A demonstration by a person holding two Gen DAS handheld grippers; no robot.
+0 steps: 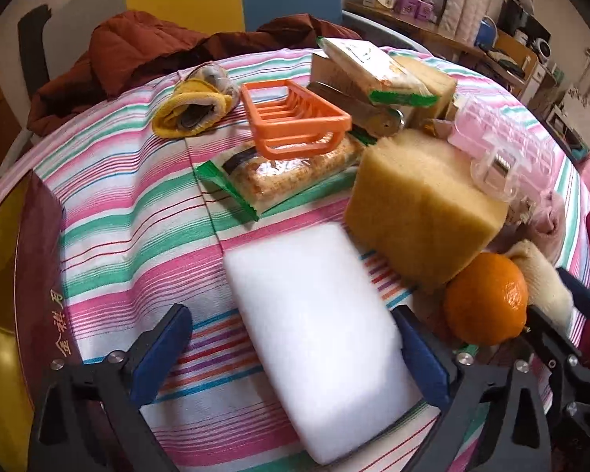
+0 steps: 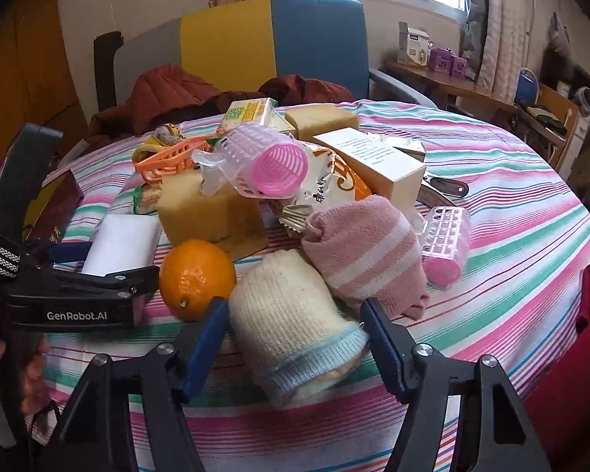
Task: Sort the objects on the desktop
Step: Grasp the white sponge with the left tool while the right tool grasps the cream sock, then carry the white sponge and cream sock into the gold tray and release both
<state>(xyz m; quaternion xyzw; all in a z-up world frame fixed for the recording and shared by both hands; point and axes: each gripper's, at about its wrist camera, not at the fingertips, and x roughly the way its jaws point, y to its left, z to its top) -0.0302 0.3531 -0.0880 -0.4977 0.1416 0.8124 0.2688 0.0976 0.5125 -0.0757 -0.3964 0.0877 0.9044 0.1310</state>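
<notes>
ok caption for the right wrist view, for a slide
Right gripper straddling a rolled cream sock beside an orange on a cluttered striped tablecloth.

"GenRobot.AI" stands in white letters on the black side of the left gripper (image 2: 98,271). Gold Chinese characters run along the edge of the dark red box (image 1: 39,259), too skewed to read surely. The white carton (image 2: 377,157) carries fine print, too small to read.
</notes>
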